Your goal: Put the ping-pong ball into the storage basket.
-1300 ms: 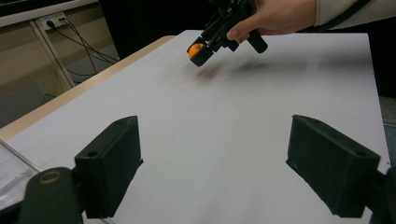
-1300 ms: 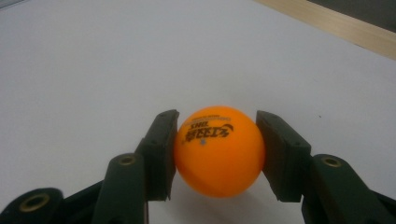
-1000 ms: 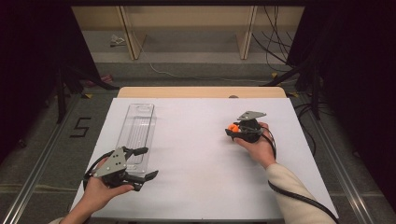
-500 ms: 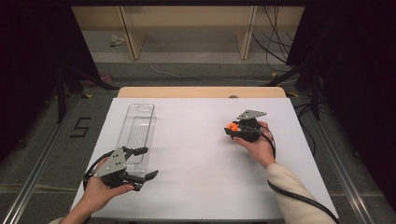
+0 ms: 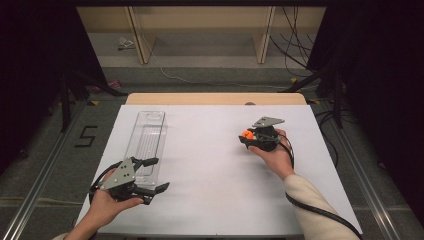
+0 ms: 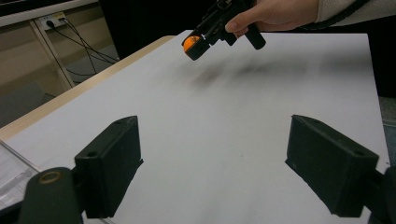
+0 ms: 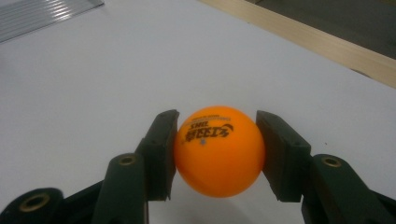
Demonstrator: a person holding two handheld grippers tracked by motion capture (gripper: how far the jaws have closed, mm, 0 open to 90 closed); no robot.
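Note:
An orange table-tennis ball (image 7: 218, 151) with dark print sits between the two black pads of my right gripper (image 7: 217, 154), which is shut on it. From above, the right gripper (image 5: 248, 137) hangs a little over the white table at the right, with the ball (image 5: 247, 134) at its tip. In the left gripper view the same ball (image 6: 191, 43) shows far off in that gripper. My left gripper (image 5: 156, 174) rests low at the near left, jaws wide open with bare table between them (image 6: 212, 154).
A long clear plastic tray (image 5: 146, 140) lies on the white table top (image 5: 210, 175) at the left, just beyond the left gripper. A wooden edge (image 5: 215, 98) runs along the table's far side. Cables and frame legs stand on the floor behind.

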